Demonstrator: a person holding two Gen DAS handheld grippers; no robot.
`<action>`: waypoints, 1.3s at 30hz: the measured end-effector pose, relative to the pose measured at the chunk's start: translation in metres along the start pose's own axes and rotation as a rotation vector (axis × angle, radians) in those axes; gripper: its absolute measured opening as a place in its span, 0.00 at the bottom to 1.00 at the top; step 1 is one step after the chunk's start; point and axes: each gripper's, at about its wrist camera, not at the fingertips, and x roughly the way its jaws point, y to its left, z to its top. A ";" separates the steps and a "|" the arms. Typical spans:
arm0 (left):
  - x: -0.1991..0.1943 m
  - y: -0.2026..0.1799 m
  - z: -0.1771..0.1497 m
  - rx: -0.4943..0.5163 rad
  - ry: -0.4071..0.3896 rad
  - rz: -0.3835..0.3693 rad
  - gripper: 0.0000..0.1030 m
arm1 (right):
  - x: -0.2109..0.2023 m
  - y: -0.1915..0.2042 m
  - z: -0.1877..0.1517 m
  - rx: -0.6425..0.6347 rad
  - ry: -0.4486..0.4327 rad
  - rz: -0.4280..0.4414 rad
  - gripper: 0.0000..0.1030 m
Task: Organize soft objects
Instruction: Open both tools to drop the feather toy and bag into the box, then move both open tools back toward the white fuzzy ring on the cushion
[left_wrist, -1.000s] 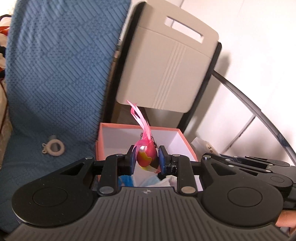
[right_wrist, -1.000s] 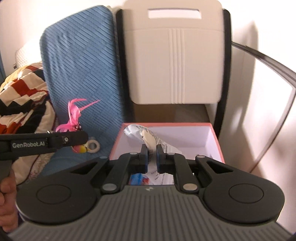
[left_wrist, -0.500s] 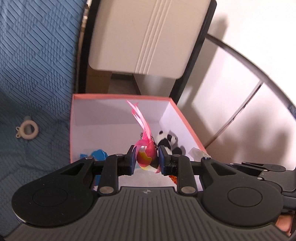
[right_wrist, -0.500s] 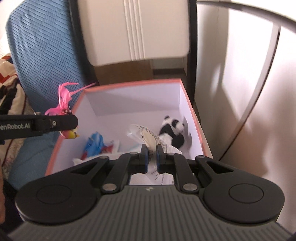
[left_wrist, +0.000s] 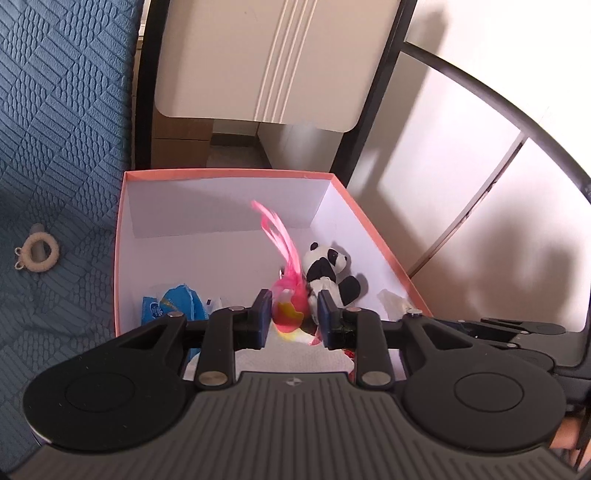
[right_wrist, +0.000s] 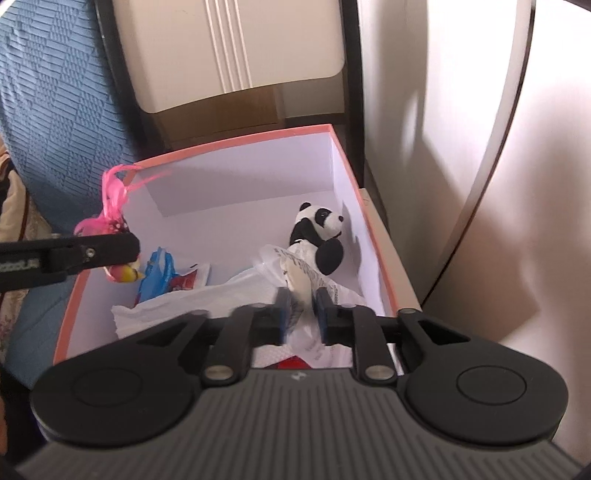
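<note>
One pink-rimmed box (left_wrist: 122, 236), white inside, mid-frame in both views. In it: one panda plush (right_wrist: 317, 236) against the right wall, one blue packet (right_wrist: 159, 273) at lower left, white paper (right_wrist: 177, 302). Left gripper (left_wrist: 293, 314) pinches one pink feathered toy (left_wrist: 290, 306) over the box's left rim. Right gripper (right_wrist: 300, 314) pinches one clear plastic bag (right_wrist: 295, 269) above the box's near end. One ring (left_wrist: 40, 253) lies on the blue mat (left_wrist: 62, 122) at left. Far half of the box floor is bare.
</note>
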 end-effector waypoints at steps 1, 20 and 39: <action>-0.002 -0.001 0.001 -0.002 0.004 0.002 0.48 | -0.001 0.000 0.001 -0.001 -0.002 -0.006 0.44; -0.103 0.015 0.028 0.077 -0.199 0.035 0.59 | -0.066 0.048 0.028 -0.051 -0.145 0.042 0.48; -0.173 0.115 -0.018 0.003 -0.347 0.113 0.59 | -0.077 0.154 -0.009 -0.168 -0.204 0.118 0.48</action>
